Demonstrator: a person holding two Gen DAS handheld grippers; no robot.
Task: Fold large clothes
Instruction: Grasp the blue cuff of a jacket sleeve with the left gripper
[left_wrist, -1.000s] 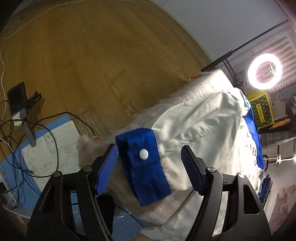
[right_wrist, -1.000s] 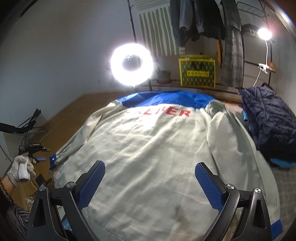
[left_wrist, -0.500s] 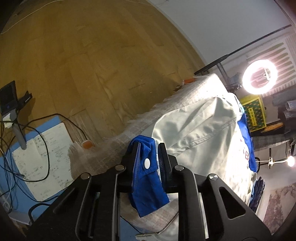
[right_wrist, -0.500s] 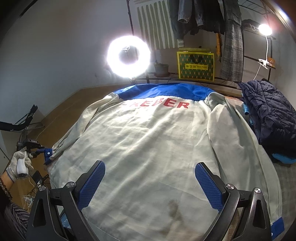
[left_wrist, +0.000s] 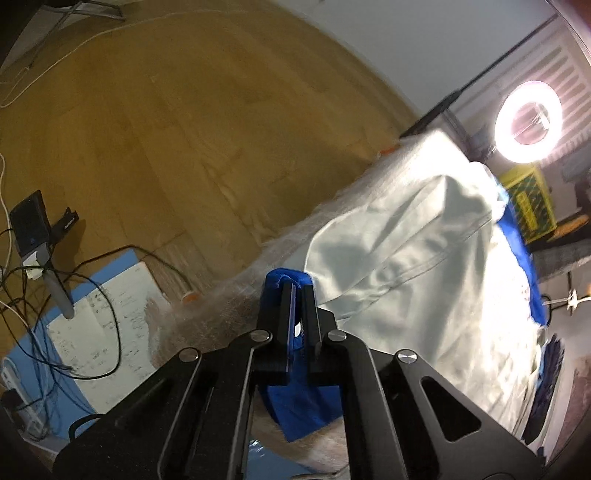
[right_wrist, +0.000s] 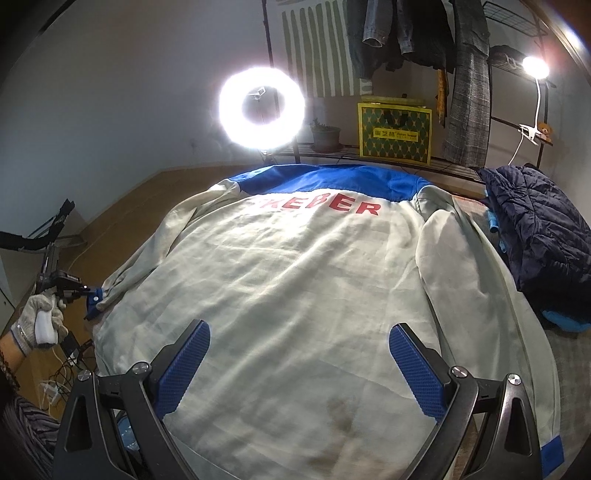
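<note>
Now that its jaws have just been closing, the left gripper (left_wrist: 296, 295) is pinching the blue cuff (left_wrist: 291, 402) of the white jacket (right_wrist: 295, 295), 1 second ago merely between them; folding is starting. Over the jacket's hem, the right gripper (right_wrist: 299, 365) is hovering agape.

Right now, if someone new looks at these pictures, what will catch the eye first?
First, the big pale jacket spread back-up across the table, with a blue yoke and red letters near its far end. Behind it glows a ring light. At the jacket's left edge, the left gripper is shut on the blue cuff; the right gripper hovers open.
</note>
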